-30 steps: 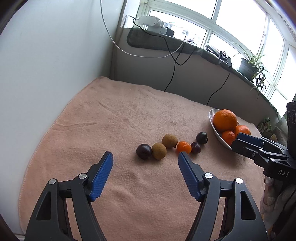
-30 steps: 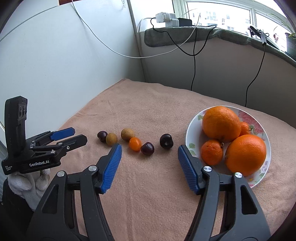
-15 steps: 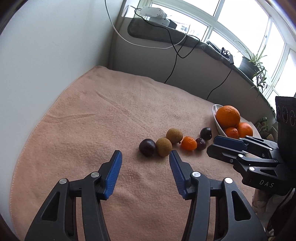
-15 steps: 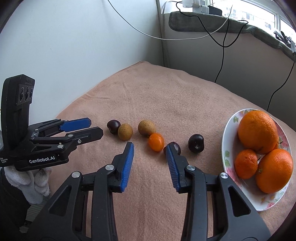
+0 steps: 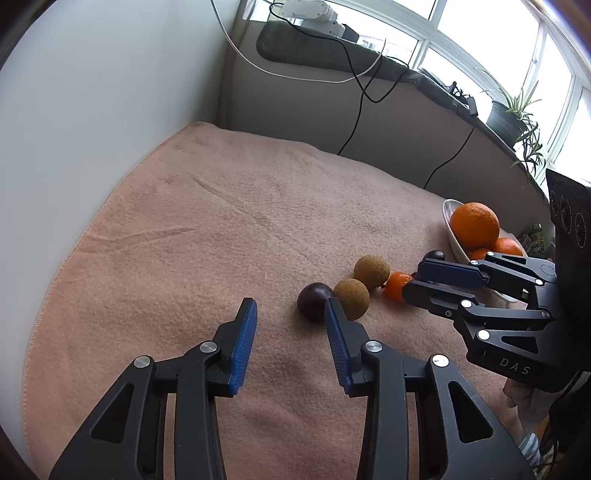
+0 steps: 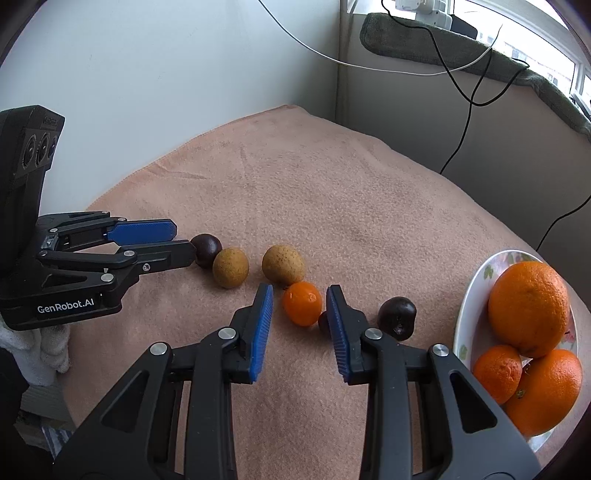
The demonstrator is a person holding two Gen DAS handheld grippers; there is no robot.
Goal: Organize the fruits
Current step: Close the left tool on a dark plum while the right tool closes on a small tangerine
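Observation:
Loose fruit lies in a row on a pink towel [image 5: 207, 229]: a dark plum [image 5: 312, 297], two brown fruits [image 5: 352, 297] [image 5: 371, 271], a small orange [image 6: 302, 308], a small dark fruit [image 6: 322, 322] and another plum [image 6: 397, 317]. My left gripper [image 5: 291, 301] hovers just short of the leftmost plum [image 6: 207, 249]; its jaws are closing with nothing between them. My right gripper [image 6: 299, 290] points at the small orange, which sits just ahead of the gap. Its jaws are closing too, and the pads touch nothing. The small dark fruit is half hidden behind one of the right gripper's fingers [image 6: 338, 325].
A white flowered plate [image 6: 463, 325] at the right edge holds three oranges [image 6: 528, 306]. White walls close off the left and back. Cables [image 5: 358, 110] hang from a padded window sill with a power strip [image 5: 310, 9] and a potted plant [image 5: 506, 114].
Both grippers' jaws have narrowed a lot. Both have moved forward and down toward the fruit row, the right one swinging left from the plate toward the small orange.

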